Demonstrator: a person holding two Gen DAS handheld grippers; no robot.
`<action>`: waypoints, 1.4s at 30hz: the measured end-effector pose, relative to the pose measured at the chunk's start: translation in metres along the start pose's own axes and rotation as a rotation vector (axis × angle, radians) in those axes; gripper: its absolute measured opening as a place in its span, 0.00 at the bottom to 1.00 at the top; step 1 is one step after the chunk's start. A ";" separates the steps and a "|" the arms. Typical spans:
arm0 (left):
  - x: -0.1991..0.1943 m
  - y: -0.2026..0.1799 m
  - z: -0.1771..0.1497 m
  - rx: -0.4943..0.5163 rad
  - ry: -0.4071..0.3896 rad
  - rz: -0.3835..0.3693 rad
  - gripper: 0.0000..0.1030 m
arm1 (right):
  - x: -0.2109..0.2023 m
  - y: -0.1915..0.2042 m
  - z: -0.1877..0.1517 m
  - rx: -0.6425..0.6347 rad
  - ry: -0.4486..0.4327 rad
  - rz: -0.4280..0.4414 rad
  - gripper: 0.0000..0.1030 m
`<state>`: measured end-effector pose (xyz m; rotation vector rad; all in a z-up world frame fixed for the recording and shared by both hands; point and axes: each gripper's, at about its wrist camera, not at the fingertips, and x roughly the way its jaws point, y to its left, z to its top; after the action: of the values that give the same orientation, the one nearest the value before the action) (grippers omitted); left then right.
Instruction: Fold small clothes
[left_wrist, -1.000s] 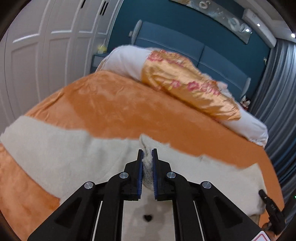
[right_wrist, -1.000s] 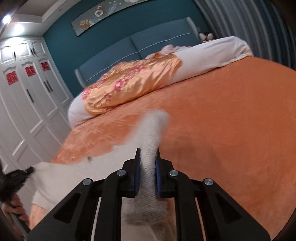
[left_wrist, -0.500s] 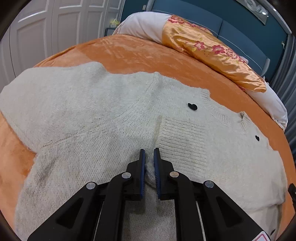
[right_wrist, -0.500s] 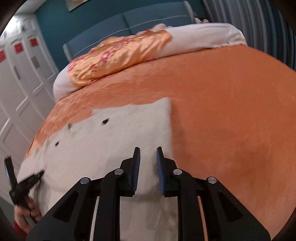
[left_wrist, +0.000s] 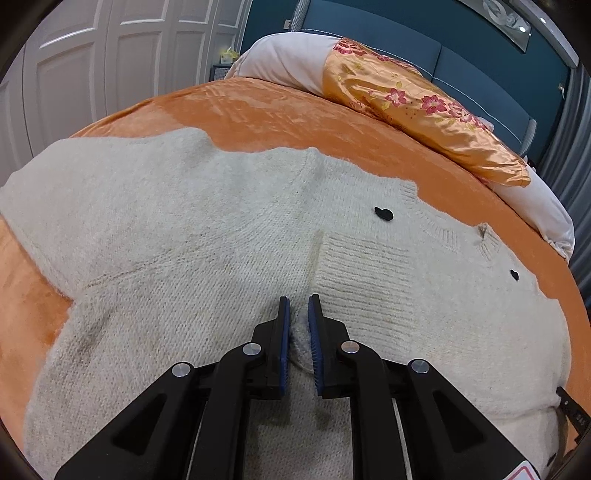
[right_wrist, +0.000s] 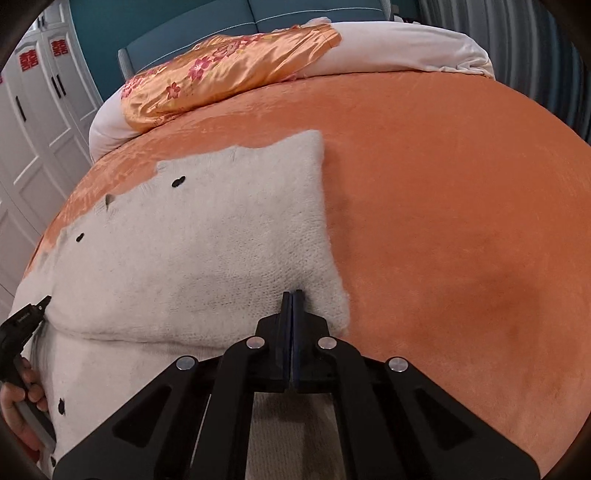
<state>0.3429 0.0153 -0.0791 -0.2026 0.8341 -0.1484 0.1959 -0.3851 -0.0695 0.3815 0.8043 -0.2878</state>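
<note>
Now the cream knitted cardigan (left_wrist: 207, 236) has been lowered flat onto the orange bedspread (right_wrist: 461, 206). A bunch of knit is pinched in the slightly parted left gripper (left_wrist: 297, 332); the right gripper (right_wrist: 291, 332), closed together, holds nothing, so the next fold can be started.

Red double-happiness signs (right_wrist: 26, 61) stand on the white wardrobe doors (right_wrist: 40, 122). No other text is legible.
</note>
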 end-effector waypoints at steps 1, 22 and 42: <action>0.000 0.000 0.000 -0.003 0.000 -0.001 0.13 | 0.002 0.001 -0.002 0.001 -0.002 0.002 0.00; -0.093 0.337 0.090 -0.630 -0.042 0.242 0.50 | -0.001 0.009 -0.013 -0.037 -0.043 -0.033 0.00; -0.095 0.308 0.173 -0.561 -0.135 0.080 0.03 | -0.002 0.005 -0.012 -0.015 -0.052 -0.005 0.00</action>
<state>0.4252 0.3550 0.0294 -0.6970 0.7327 0.1779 0.1890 -0.3752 -0.0744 0.3563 0.7563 -0.2948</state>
